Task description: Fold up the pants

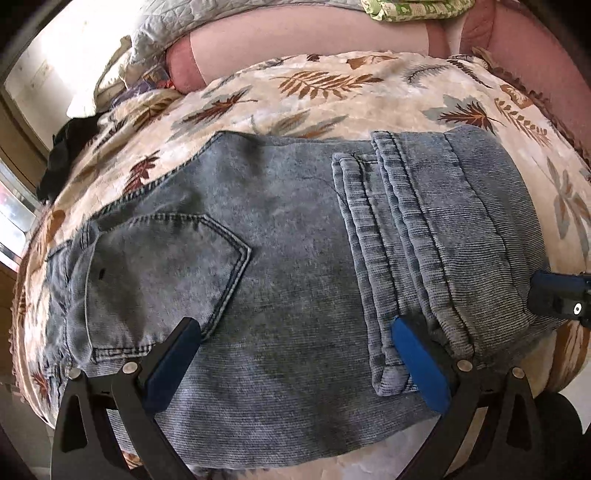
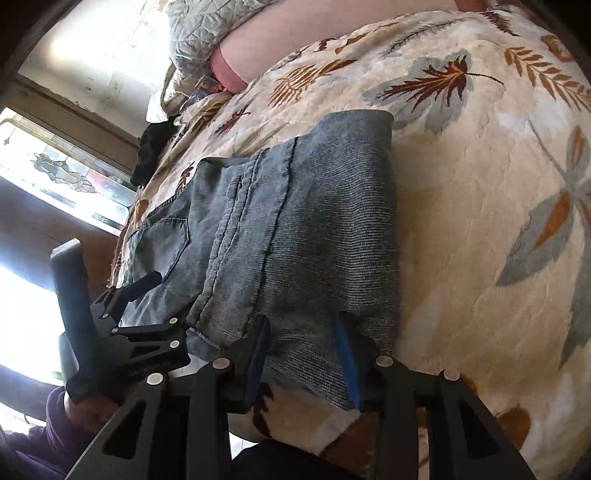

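Observation:
Grey-blue denim pants (image 1: pixel 288 240) lie folded on a leaf-print bedspread (image 1: pixel 332 85), back pocket at the left, leg hems doubled over at the right. My left gripper (image 1: pixel 295 328) is open, its blue pads spread wide over the near edge of the pants. My right gripper (image 2: pixel 303 325) is open, fingers astride the near edge of the folded leg end (image 2: pixel 314 229). The right gripper also shows in the left wrist view (image 1: pixel 561 295) at the right edge of the pants. The left gripper shows in the right wrist view (image 2: pixel 147 295), over the pocket side.
The bedspread (image 2: pixel 480 184) stretches to the right and back. A pink headboard cushion (image 1: pixel 332 37) and a quilted pillow (image 1: pixel 177 22) lie at the back. A dark garment (image 1: pixel 70 147) lies at the bed's left edge by a window (image 2: pixel 66 173).

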Available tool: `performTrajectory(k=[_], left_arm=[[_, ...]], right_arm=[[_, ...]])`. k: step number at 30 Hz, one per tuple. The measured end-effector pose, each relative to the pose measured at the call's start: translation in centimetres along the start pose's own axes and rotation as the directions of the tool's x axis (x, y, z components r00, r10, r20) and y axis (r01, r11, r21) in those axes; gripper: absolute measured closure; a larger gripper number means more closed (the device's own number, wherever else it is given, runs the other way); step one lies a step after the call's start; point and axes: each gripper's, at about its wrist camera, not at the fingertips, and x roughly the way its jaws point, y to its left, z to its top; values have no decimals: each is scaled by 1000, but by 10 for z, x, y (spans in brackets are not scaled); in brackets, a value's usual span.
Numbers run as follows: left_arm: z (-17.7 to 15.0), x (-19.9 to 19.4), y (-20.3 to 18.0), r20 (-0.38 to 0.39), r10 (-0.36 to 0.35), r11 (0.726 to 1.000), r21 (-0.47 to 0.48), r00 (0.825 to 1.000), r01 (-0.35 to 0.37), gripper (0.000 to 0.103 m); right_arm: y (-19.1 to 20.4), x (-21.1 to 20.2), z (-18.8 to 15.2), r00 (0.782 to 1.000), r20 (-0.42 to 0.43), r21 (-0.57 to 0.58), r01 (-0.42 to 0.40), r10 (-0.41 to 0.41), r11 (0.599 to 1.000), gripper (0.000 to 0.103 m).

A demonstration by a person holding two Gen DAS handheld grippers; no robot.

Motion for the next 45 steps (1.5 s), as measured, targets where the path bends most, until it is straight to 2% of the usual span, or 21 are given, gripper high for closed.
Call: performTrajectory(k=[5, 8, 10, 12, 16, 18, 20, 22, 24, 26, 28, 30, 33, 36, 41, 45], left_arm=[[-2, -1, 1, 8, -3, 1000, 11, 1000, 3, 0], [1, -11, 15, -1, -29, 999, -32, 1000, 29, 0], [1, -24, 26, 37, 22, 999, -47, 999, -20, 0], [4, -39, 45, 80, 68, 996, -68, 994, -63, 0], [2, -60, 103, 105, 163, 978, -150, 981, -146, 0], [-7, -63, 143, 77, 211, 957, -219, 975, -189, 0], [-22, -62, 180, 35, 245, 930, -290, 969, -225, 0], [-44, -58, 218, -22, 285, 892, -360, 958, -274, 0], [-69, -55, 249, -75, 319, 852, -413, 945, -321, 0], [-89, -55, 270, -107, 334, 820, -456, 936, -345, 0], [-103, -57, 281, -112, 337, 805, -481, 935, -348, 0], [-110, -59, 284, -97, 345, 800, -489, 934, -347, 0], [-109, -60, 283, -78, 358, 801, -487, 931, -349, 0], [-104, -64, 274, -56, 373, 815, -457, 926, -356, 0], [-106, -75, 258, -10, 402, 838, -399, 916, -372, 0], [-112, -79, 260, 0, 401, 837, -405, 916, -367, 0]], right_arm=[[14, 2, -9, 998, -2, -74, 60, -60, 995, 61], [24, -1, 0, 993, -36, -94, 105, -109, 990, 62], [40, -6, 9, 987, -23, -141, 155, -160, 978, 62], [58, -11, 21, 985, 35, -182, 175, -172, 967, 62], [86, 8, 47, 969, 73, -224, 246, -235, 943, 62], [96, 27, 58, 967, 60, -222, 255, -248, 941, 62], [99, 44, 62, 973, 27, -200, 229, -228, 953, 62], [94, 68, 59, 976, -58, -148, 201, -211, 968, 61], [98, 73, 52, 971, -22, -168, 233, -240, 958, 55], [108, 72, 47, 966, 2, -209, 252, -258, 945, 53], [120, 68, 42, 958, 5, -236, 279, -286, 931, 53], [141, 61, 35, 962, 38, -274, 271, -271, 923, 53], [179, 57, 19, 963, 96, -369, 269, -251, 890, 53], [219, 53, -2, 959, 157, -474, 284, -238, 833, 53], [271, 59, -14, 931, 210, -591, 364, -298, 720, 53], [294, 65, -21, 906, 240, -640, 417, -348, 645, 53]])
